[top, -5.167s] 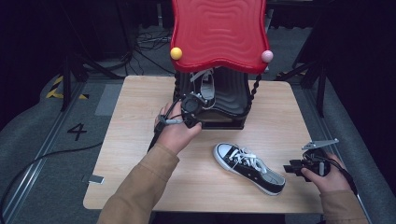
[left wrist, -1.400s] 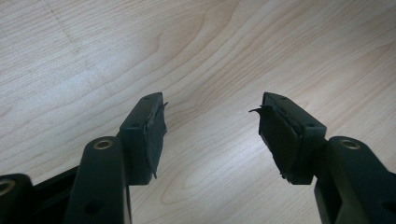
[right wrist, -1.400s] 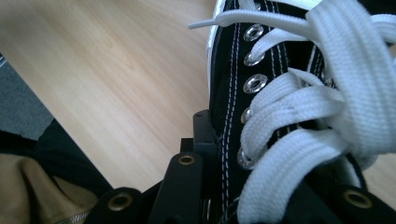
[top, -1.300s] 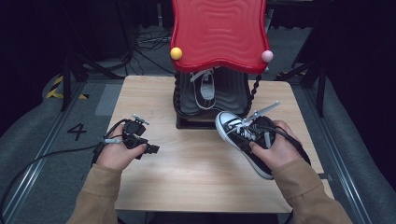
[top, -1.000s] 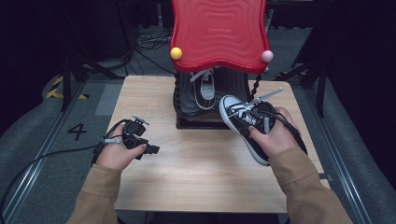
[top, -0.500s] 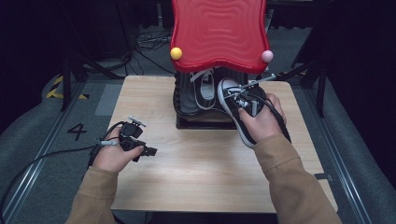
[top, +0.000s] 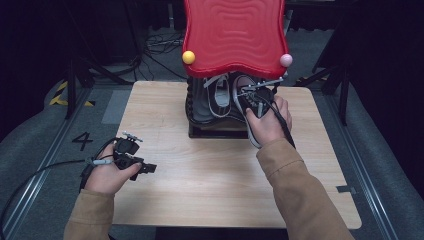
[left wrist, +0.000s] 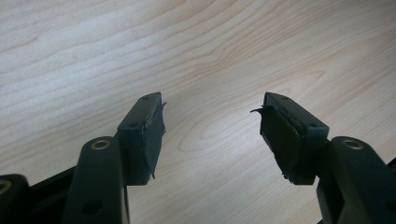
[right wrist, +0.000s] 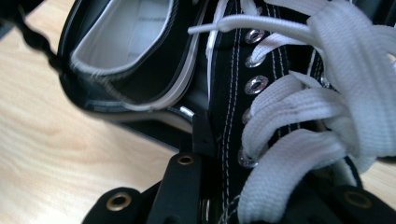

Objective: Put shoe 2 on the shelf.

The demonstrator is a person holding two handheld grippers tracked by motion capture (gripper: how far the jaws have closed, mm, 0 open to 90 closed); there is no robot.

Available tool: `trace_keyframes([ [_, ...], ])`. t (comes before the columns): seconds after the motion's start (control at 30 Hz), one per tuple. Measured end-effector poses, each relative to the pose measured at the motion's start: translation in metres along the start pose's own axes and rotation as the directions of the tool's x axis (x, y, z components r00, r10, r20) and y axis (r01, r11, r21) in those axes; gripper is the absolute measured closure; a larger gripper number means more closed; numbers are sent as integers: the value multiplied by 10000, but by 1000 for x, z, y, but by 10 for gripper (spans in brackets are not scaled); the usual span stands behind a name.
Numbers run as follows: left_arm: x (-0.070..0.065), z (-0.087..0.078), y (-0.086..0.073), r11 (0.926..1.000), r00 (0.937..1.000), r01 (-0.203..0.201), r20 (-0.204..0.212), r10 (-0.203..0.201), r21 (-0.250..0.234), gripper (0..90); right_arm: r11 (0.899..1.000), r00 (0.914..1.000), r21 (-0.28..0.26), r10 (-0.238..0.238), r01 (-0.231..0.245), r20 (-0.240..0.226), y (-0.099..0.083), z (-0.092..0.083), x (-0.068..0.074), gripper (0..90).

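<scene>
My right gripper (top: pixel 253 95) is shut on a black sneaker (top: pixel 241 100) with white laces, gripping its laced upper at the black shoe stand (top: pixel 200 114) under the red wavy top (top: pixel 234 32). A second, matching sneaker (top: pixel 218 92) lies on the stand just to its left. In the right gripper view the held sneaker (right wrist: pixel 280 107) sits between the jaws of the right gripper (right wrist: pixel 261 158), with the other sneaker (right wrist: pixel 130 46) close beside it. My left gripper (top: pixel 149 169) rests low at the table's front left, open and holding nothing (left wrist: pixel 210 126).
The wooden table (top: pixel 210 170) carries the stand at its far middle. A yellow ball (top: pixel 188 57) and a pink ball (top: pixel 285 60) sit at the red top's front corners. Dark stands and cables surround the table; a cable trails left from the left gripper.
The right gripper has carried the sneaker from the table's right side up and back to the stand, beside the other sneaker. The left gripper has pulled back to the front left and stayed there.
</scene>
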State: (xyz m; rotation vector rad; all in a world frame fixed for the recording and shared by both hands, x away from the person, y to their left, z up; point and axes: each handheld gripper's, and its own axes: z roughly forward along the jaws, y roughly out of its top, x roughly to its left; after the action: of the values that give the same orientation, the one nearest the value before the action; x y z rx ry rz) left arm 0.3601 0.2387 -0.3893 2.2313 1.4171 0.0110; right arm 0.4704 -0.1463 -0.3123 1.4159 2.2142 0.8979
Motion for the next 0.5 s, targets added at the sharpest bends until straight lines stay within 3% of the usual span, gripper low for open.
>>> trace_keyframes([
  [0.33,1,1,-11,9995,9997,213,-80,-211,232,403,9988,9996,-390,293,-292,21,4,20,-5,862],
  [0.5,0,6,-13,9988,9998,206,-80,-202,435,403,9979,9989,-453,453,-458,-115,10,28,3,857],
])
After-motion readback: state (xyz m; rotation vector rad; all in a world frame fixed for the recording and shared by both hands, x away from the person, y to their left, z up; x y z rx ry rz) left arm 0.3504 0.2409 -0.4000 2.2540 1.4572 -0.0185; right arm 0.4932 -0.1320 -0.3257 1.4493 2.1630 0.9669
